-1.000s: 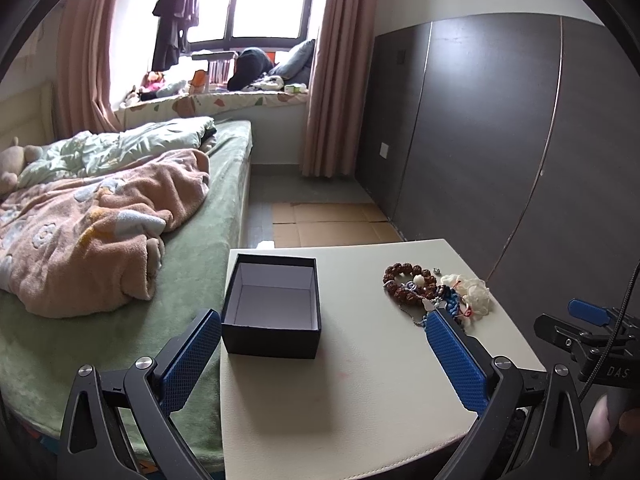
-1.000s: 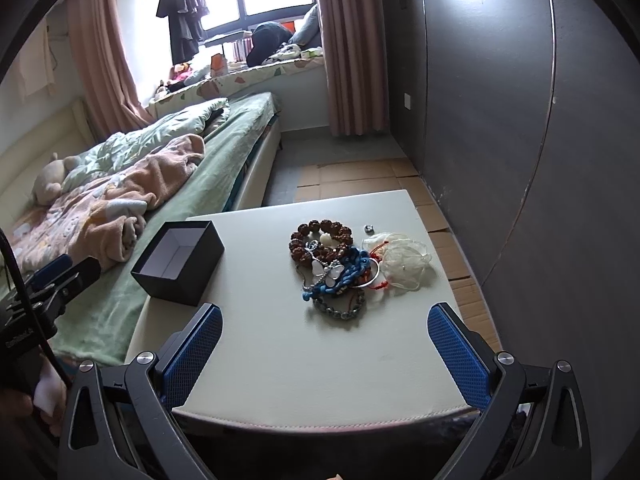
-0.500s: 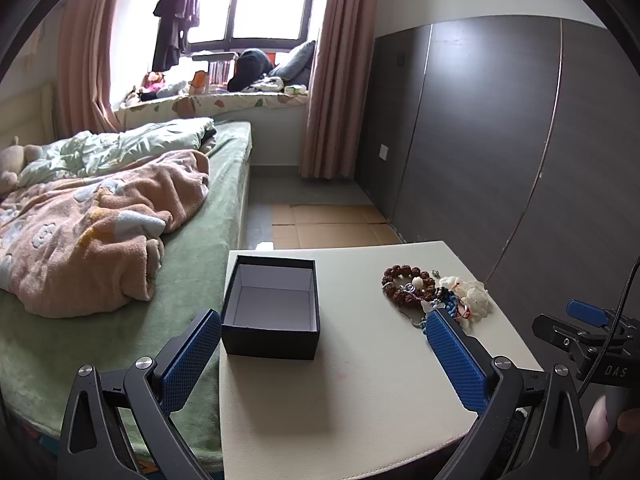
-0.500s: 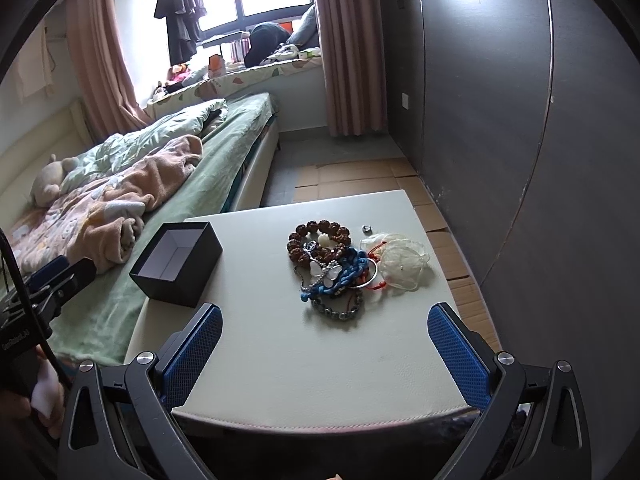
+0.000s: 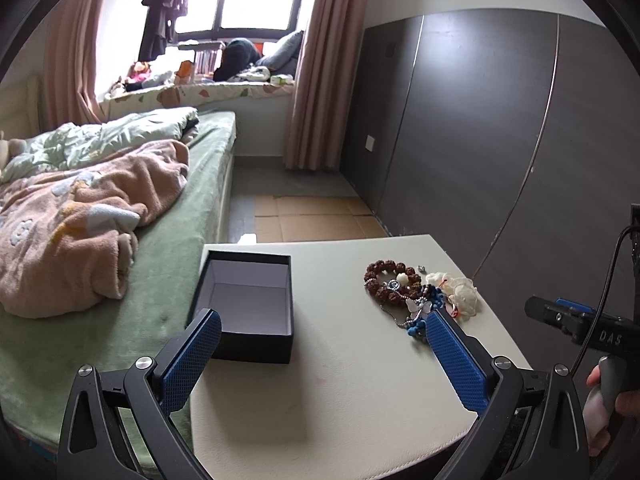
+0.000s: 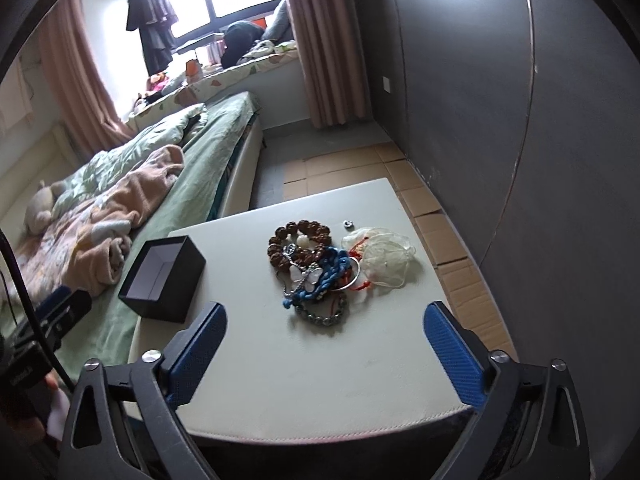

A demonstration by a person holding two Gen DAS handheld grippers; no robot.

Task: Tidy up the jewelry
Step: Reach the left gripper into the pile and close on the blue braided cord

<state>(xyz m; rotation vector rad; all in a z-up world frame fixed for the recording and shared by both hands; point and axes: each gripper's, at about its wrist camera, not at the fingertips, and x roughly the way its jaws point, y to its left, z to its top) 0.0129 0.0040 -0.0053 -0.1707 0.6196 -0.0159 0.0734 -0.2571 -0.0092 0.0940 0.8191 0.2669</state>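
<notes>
Beside the black box (image 6: 162, 276), toward the dark wall panel, the jewelry pile (image 6: 324, 268) lies in one tangle on the pale worktop (image 6: 320, 364), well apart from the box and near the worktop's wall-side edge. The main risk is that tangle: a blue cord (image 6: 324, 276), a butterfly pendant on a silver chain (image 6: 306, 276), a brown bead bracelet (image 6: 300, 240), a silver bangle (image 6: 354, 278), a red string (image 6: 360, 286) and a grey bead strand (image 6: 320, 316) overlap, so a pinch on one piece would probably drag others along or drop them short of the box. A sheer white pouch (image 6: 386, 258) touches the pile on the side away from the box and could be snagged or pushed toward the edge. A tiny silver piece (image 6: 347, 223) sits just beyond the pile and looks easy to miss or flick away.

The box stands open and upright, its pale lining bare, with nothing inside.

The left gripper (image 5: 320, 356) hangs over the near part of the worktop between box and pile, jaws spread wide and holding nothing. The right gripper (image 6: 324, 344) hovers short of the pile, likewise wide apart and without a load.
</notes>
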